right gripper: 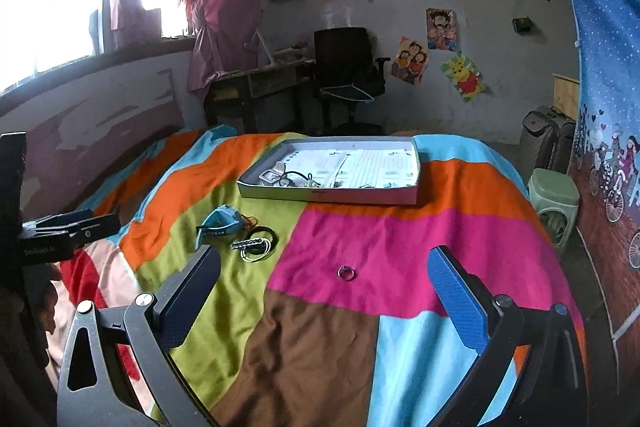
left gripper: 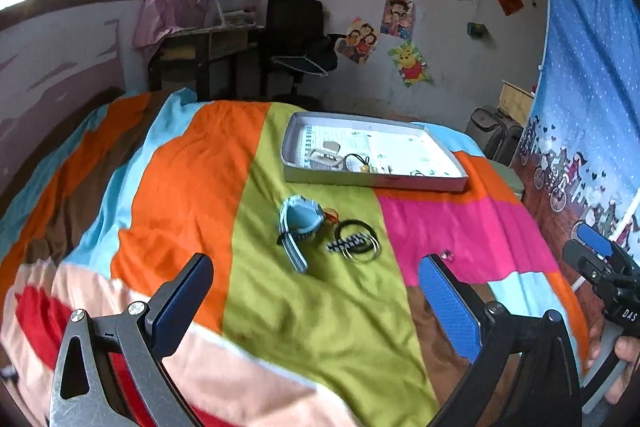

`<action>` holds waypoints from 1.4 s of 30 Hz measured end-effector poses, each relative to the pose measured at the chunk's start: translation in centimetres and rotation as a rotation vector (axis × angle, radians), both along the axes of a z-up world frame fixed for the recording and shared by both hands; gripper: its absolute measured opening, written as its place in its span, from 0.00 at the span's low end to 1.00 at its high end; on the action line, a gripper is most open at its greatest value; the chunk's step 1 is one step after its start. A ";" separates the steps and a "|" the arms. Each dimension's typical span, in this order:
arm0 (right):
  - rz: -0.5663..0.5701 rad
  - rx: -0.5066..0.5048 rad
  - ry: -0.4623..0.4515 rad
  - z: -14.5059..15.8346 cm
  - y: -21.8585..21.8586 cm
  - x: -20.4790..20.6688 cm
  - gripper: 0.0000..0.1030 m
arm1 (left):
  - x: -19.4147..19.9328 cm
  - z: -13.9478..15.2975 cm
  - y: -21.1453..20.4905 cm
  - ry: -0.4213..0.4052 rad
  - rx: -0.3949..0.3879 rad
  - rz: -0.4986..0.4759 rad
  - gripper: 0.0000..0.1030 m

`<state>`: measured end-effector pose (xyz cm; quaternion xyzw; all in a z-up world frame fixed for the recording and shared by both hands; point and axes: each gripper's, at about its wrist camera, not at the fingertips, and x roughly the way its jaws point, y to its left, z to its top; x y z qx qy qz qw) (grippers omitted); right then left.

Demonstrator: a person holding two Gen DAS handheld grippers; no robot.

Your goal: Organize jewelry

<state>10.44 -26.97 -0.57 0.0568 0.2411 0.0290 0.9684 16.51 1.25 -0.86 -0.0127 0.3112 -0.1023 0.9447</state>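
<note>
A shallow grey box lid lies far on the bed and holds a few small pieces. In front of it on the green stripe lie a blue watch, a striped hair clip and dark and metal rings. A small ring lies alone on the pink patch. My left gripper is open and empty, above the bed short of the watch. My right gripper is open and empty, with the small ring between its fingers' line of sight.
The bed has a bright striped cover. A green stool and a suitcase stand at the right. A blue patterned curtain hangs on the right. A desk and black chair stand behind the bed.
</note>
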 end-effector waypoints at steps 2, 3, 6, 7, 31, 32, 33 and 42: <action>0.003 0.008 0.009 -0.6 0.2 1.2 0.99 | 1.3 -0.2 0.1 -0.014 0.027 -0.008 1.00; 0.006 0.010 0.013 -1.0 0.4 1.8 0.99 | 1.8 -0.4 0.2 -0.019 0.032 -0.014 1.00; 0.008 0.013 0.029 -2.4 1.0 3.7 0.99 | 3.4 -1.5 0.5 -0.014 0.046 -0.017 1.00; 0.009 0.012 0.034 -2.9 1.1 4.3 0.99 | 3.7 -1.9 0.6 -0.005 0.044 -0.016 1.00; 0.031 0.102 0.206 -10.4 0.3 11.0 0.81 | 9.7 -7.5 0.2 0.063 0.020 -0.054 0.97; 0.031 0.101 0.213 -10.6 0.5 11.2 0.79 | 10.0 -7.7 0.1 0.067 0.014 -0.061 0.94; 0.029 0.098 0.221 -10.7 0.7 11.3 0.76 | 10.3 -7.9 -0.1 0.072 0.015 -0.066 0.93; -0.036 0.109 0.305 -13.1 0.5 13.5 0.53 | 12.8 -9.8 -0.3 0.112 0.006 -0.054 0.81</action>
